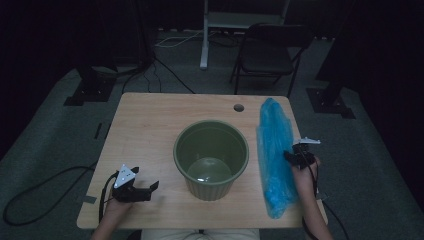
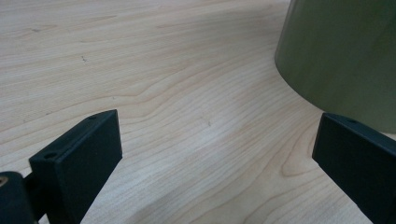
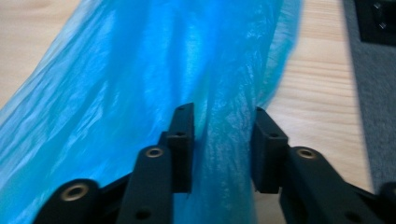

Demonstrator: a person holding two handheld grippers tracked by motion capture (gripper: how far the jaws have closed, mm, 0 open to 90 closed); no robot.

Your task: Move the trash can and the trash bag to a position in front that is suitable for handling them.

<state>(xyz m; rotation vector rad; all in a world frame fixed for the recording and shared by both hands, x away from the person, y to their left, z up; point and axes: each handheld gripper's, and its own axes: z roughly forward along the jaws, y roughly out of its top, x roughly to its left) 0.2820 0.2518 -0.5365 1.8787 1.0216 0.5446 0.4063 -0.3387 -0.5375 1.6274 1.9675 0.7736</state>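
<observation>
A long crumpled blue plastic bag (image 1: 275, 150) lies along the right side of the wooden table (image 1: 150, 130). My right gripper (image 1: 291, 158) reaches in from the table's right edge and is shut on a fold of the bag (image 3: 140, 70); in the right gripper view (image 3: 223, 116) the plastic fills the gap between the two pads. A green round pot (image 1: 211, 157) stands upright and empty in the middle. My left gripper (image 1: 150, 191) sits low at the front left, open, pointing toward the pot (image 2: 341, 51). Bare wood lies between its jaws in the left gripper view (image 2: 217, 154).
A small round hole (image 1: 238, 107) is in the table's far edge area. Behind the table stand a dark folding chair (image 1: 270, 50) and a white stand (image 1: 205, 35). Cables run over the grey carpet at the left.
</observation>
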